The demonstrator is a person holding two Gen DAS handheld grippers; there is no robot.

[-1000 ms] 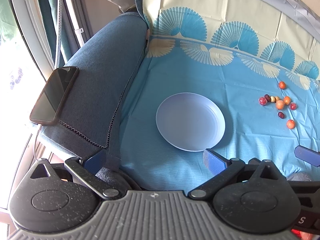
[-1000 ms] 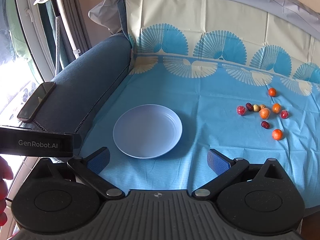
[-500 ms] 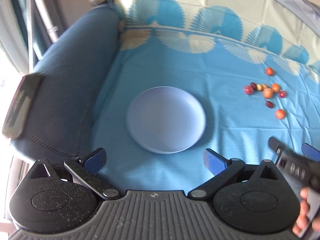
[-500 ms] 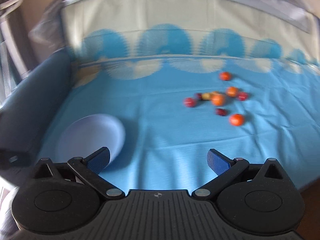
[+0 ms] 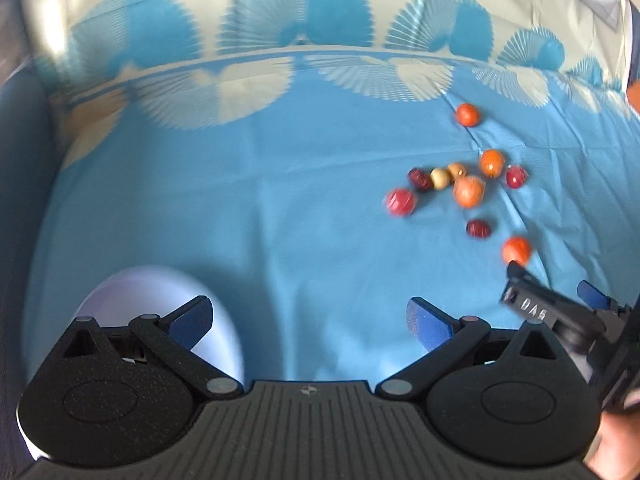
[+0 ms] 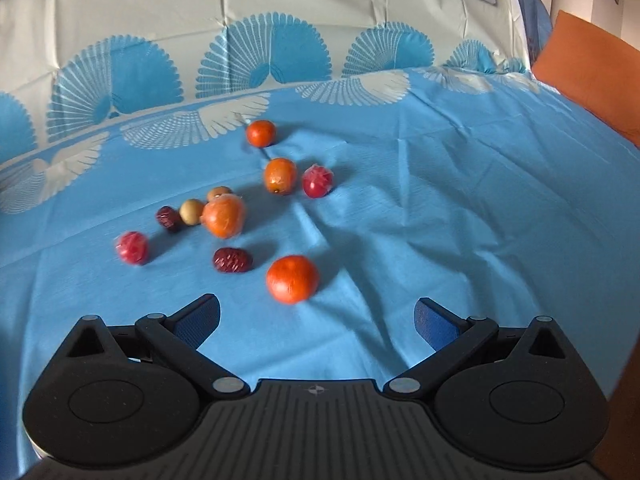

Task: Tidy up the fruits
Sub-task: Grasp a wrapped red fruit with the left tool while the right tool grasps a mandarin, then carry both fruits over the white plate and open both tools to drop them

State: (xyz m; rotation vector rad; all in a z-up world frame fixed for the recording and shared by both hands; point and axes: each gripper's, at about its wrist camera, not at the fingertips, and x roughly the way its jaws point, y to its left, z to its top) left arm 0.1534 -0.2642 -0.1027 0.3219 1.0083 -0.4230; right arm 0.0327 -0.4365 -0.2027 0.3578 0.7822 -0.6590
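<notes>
Several small fruits lie loose on the blue cloth: an orange one (image 6: 292,279) nearest my right gripper, a dark red date (image 6: 232,260), a red one (image 6: 132,247), a wrapped orange one (image 6: 224,216) and others behind. The cluster also shows in the left wrist view (image 5: 468,191). The pale blue plate (image 5: 132,292) lies at the lower left, partly behind my left gripper's left finger. My left gripper (image 5: 308,316) is open and empty. My right gripper (image 6: 318,316) is open and empty, just short of the orange fruit; its body shows in the left wrist view (image 5: 552,316).
The blue patterned cloth (image 6: 440,200) covers the seat and runs up the backrest. An orange cushion (image 6: 592,80) stands at the far right. A dark blue armrest (image 5: 16,160) borders the left.
Both grippers have swung right toward the fruits. The plate has slid to the lower left of the left view and out of the right view. Both stay open.
</notes>
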